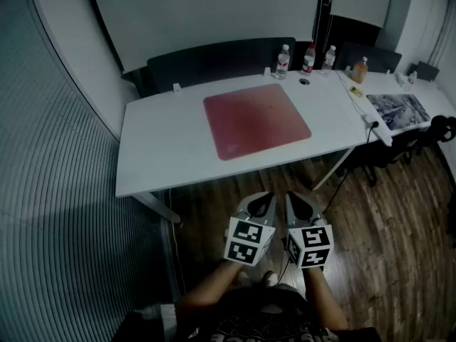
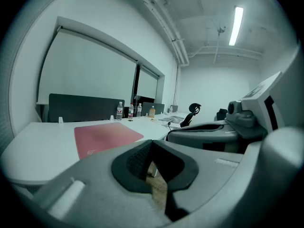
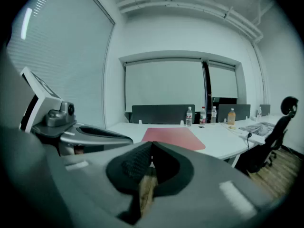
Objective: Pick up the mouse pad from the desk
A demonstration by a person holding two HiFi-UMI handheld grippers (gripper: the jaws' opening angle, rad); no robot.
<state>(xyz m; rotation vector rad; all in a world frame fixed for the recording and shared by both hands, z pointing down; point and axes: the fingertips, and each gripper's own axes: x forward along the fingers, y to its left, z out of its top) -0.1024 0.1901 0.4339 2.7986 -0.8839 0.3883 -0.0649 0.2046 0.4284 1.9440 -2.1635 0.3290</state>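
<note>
On the white desk (image 1: 164, 148), near its middle, the red mouse pad (image 1: 256, 122) lies flat with nothing resting on it. Its near edge is set back from the desk's front rim. Three clear bottles (image 1: 308, 57) and an orange-tinted bottle (image 1: 360, 70) stand along the far edge, against a dark partition panel (image 1: 221, 59). A printed grey mat (image 1: 397, 110) lies on the neighbouring desk to the right.

The person stands in front of the desk, over the wooden floor (image 1: 377, 212), holding both tools side by side and just apart from each other. The left gripper (image 1: 261, 204) and the right gripper (image 1: 302, 204) both sit short of the desk's front rim, well apart from the mouse pad, and point toward it. Each gripper view shows its own dark ridged pads pressed together with nothing between them, only floor showing through the gap below, and the mouse pad lying ahead on the desk beyond the tips
</note>
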